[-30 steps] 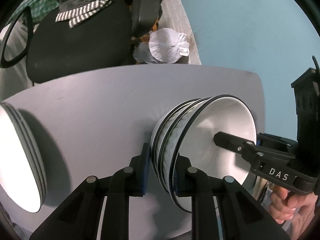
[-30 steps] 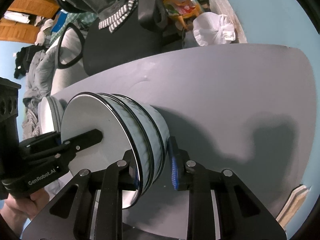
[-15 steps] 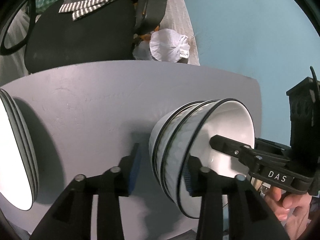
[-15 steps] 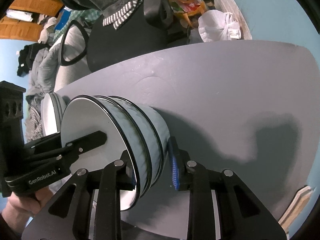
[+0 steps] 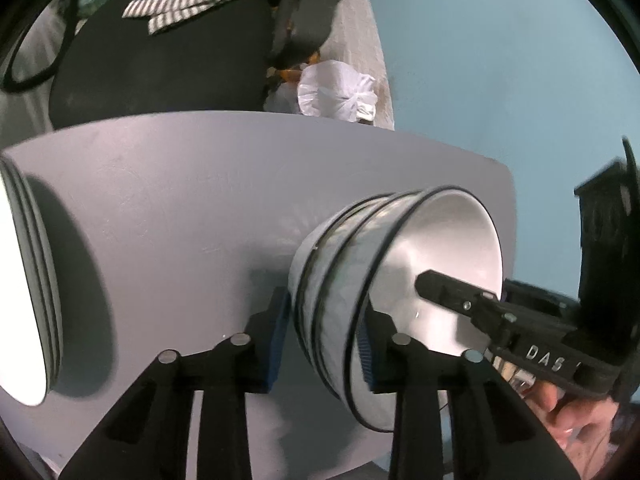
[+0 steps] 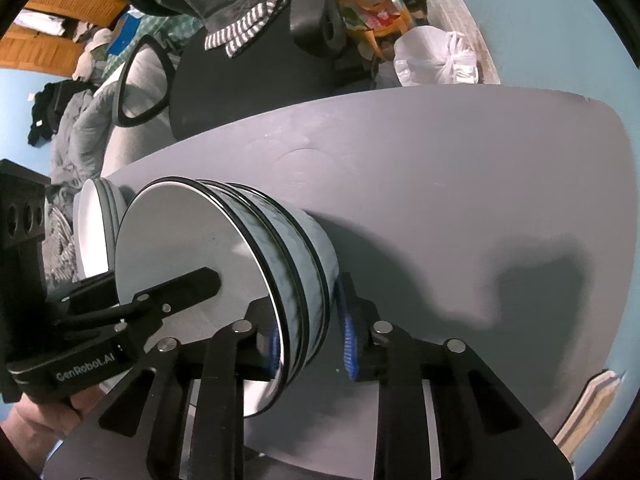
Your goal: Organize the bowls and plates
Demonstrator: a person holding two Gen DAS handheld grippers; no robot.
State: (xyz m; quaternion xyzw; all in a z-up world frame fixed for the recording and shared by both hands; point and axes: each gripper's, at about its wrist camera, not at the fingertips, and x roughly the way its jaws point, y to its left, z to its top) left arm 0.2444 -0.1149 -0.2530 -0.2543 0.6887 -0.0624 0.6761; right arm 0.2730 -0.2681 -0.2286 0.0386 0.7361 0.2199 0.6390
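Three nested white bowls (image 5: 420, 248) with black rims stand on the grey table (image 5: 180, 200). My left gripper (image 5: 322, 340) straddles their near wall. One pad is inside the top bowl, the other sits just beside the outer wall, and the jaws are closing. From the opposite side my right gripper (image 6: 310, 340) clamps the bowls (image 6: 180, 240), its jaws still closing, one pad inside and one against the outside. Each view shows the other gripper's finger reaching into the top bowl. A stack of white plates (image 5: 24, 300) stands at the table's left end, and the right wrist view shows those plates (image 6: 92, 232) behind the bowls.
A black office chair (image 5: 160, 72) with clothes on it stands beyond the table's far edge. A white plastic bag (image 5: 340, 92) lies on the floor by the blue wall (image 5: 500, 60). Bare grey table (image 6: 440, 180) stretches to the right of the bowls.
My left jaws spread wide off the bowl wall, then narrowed around it again, with a slight roll of that gripper. The right gripper and the bowls have kept their place.
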